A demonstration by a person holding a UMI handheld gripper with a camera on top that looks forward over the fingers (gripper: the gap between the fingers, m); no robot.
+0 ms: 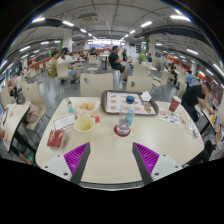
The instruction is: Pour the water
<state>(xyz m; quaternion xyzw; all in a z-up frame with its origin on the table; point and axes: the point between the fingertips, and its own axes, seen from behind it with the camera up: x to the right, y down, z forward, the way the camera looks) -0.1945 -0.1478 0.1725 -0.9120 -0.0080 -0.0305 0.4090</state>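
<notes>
Gripper [112,160], 2 magenta-padded fingers spread apart, nothing btwn them, above pale rectangular table [112,145]. Clear plastic water bottle w/ blue label [130,115] stands well ahead, beside yellow plastic cup [85,124] and brown tray [128,103].

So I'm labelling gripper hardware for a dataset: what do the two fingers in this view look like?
The gripper shows two dark, near-black fingers that angle inward toward their tips. Each carries a magenta pad on its inner face, one pad on the left finger, the other on the right. No cables, markings or sleeve are visible.
</notes>
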